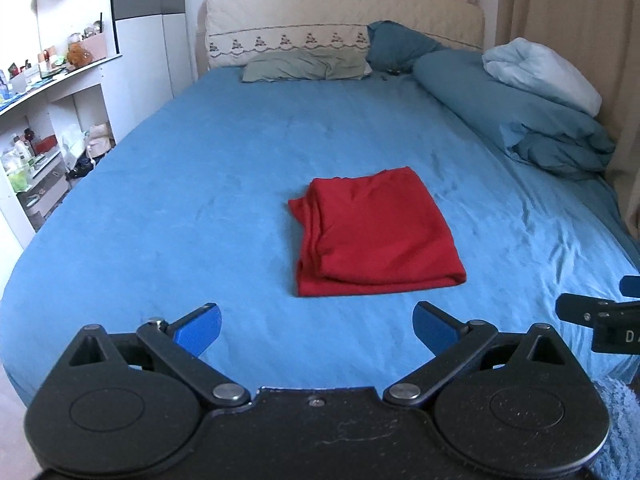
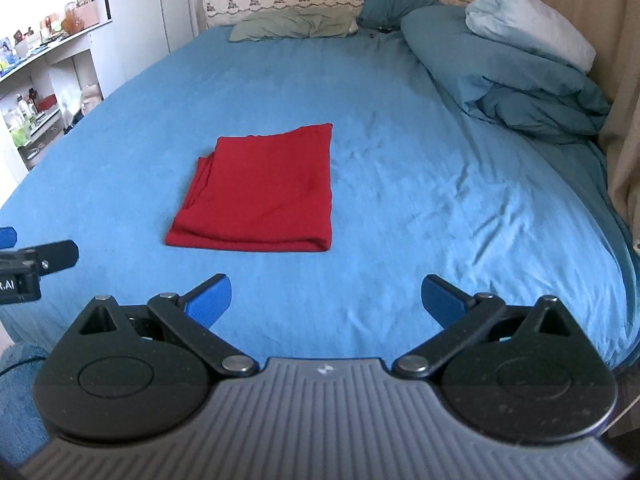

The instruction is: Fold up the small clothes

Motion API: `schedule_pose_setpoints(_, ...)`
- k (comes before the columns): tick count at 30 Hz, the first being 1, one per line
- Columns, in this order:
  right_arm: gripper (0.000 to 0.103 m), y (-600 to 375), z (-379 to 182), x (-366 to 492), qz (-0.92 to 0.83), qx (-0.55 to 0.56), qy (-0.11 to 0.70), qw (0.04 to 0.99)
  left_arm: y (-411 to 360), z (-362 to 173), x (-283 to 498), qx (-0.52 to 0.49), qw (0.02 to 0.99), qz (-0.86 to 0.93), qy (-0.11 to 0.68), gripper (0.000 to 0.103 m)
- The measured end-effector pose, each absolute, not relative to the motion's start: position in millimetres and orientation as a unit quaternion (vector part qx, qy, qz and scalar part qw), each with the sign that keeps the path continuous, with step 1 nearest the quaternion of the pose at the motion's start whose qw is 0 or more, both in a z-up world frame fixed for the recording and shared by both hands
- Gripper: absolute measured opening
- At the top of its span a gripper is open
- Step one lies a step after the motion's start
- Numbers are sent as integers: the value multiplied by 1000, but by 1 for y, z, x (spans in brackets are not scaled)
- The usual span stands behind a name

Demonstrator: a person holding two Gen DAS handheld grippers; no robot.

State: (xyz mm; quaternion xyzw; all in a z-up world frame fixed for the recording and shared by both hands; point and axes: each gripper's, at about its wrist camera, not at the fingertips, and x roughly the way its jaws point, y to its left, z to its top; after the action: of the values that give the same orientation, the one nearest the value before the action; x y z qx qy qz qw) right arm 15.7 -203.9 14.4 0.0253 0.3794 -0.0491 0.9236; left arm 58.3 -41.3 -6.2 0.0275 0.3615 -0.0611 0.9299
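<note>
1. Left wrist view first: the left gripper with black arms and blue finger pads point(image 1: 317, 330) hovers over the near edge of the bed, jaws spread wide, nothing between them. The right wrist view shows the right gripper with the same black arms and blue pads point(image 2: 327, 300) doing the same thing, wide apart and empty. Each one peeks into the edge of the other's view, so they sit side by side.

2. The folded red knit garment point(image 1: 374, 236) lies flat around the middle of the blue fitted bedsheet point(image 1: 180, 184), just ahead of both grippers and touching neither. It's a tidy rectangle with a rounded fold along the near edge and stacked layers poking out on its left side. Looks to me like the folding is basically done, which would explain why both tools sit back and let go.

3. Fabric looks soft, matte, a bit thick, so I'd guess it keeps its fold fine. The sheet is smooth on the left, wrinkled toward the right.

4. The bunched teal duvet point(image 1: 520, 120) with a pale blue pillow point(image 1: 540, 74) on top is shoved to the far right, probably to free up a flat working spot. A sage green pillow point(image 1: 308, 65) rests at the headboard.
</note>
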Motion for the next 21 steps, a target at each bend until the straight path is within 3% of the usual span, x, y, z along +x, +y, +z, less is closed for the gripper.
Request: schedule_pose_setpoints(21,103,-208,16,18,-57,28,379,923,-52,-6,55,32,932,-52,356,103)
